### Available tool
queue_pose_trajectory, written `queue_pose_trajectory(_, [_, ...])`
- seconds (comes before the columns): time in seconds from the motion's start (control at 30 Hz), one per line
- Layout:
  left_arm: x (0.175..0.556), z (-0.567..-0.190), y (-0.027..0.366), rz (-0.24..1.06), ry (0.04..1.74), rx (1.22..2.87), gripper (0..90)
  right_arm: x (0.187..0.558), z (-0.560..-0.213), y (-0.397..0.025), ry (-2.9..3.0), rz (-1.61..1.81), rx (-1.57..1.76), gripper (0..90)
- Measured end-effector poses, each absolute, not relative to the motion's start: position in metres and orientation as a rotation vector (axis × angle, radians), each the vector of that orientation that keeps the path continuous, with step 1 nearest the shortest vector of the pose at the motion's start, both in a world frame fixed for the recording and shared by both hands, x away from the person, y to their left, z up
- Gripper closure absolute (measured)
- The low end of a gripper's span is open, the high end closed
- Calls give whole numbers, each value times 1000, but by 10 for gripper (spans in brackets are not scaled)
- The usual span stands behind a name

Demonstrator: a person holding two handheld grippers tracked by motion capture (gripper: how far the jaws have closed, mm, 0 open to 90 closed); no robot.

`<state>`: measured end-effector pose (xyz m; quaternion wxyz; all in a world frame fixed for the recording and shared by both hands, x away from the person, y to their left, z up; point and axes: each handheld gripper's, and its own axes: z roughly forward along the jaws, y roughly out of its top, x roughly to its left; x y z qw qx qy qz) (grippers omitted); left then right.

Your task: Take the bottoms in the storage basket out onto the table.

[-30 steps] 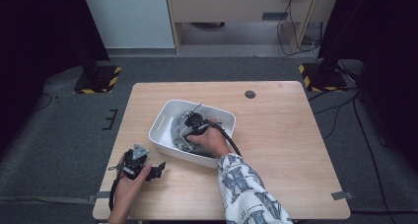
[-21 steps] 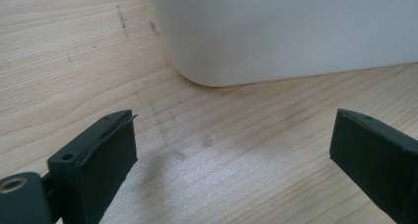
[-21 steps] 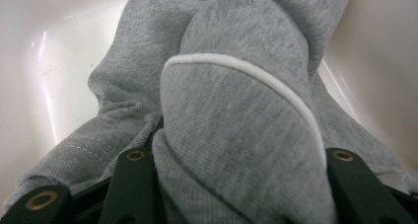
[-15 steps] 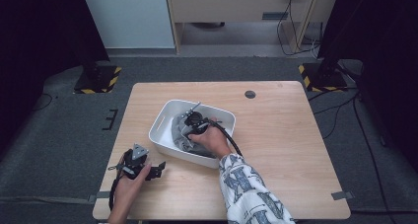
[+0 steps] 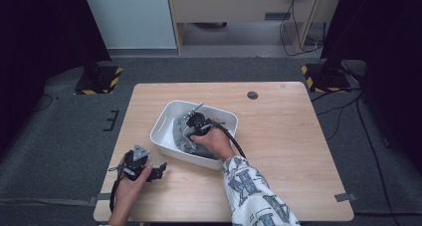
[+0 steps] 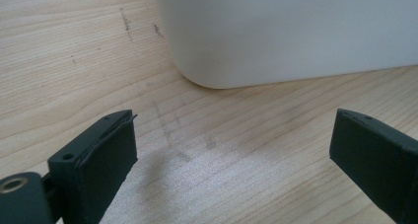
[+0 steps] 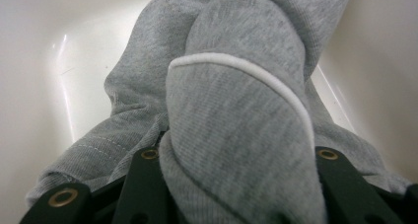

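Observation:
A white bin (image 5: 160,127) stands in the middle of the wooden table (image 5: 298,136), with a grey knit garment (image 5: 179,128) inside. My right gripper (image 5: 188,142) reaches down into the bin. In the right gripper view its jaws (image 7: 236,184) are closed on a thick fold of the grey garment (image 7: 236,86), which has a thin white seam; the fingertips are buried in cloth. My left gripper (image 5: 160,169) rests low on the table near the bin's front left corner. It is open (image 6: 231,150) with bare wood between its fingers and the bin's wall (image 6: 296,31) just ahead.
A small dark round hole (image 5: 253,95) sits near the table's far edge. The inside wall of the bin (image 7: 39,61) closes in on both sides of the right gripper. Bare tabletop stretches to the right of the bin. Dark stands and cables are on the floor beyond.

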<state>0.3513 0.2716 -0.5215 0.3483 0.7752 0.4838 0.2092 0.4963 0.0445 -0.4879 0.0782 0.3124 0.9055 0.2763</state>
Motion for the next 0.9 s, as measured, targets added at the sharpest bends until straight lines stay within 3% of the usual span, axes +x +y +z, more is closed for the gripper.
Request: queue_pose_trajectory(0.9, [351,-520,272,546,1249,2002,32,494,-471,35,2668,926,965,615])
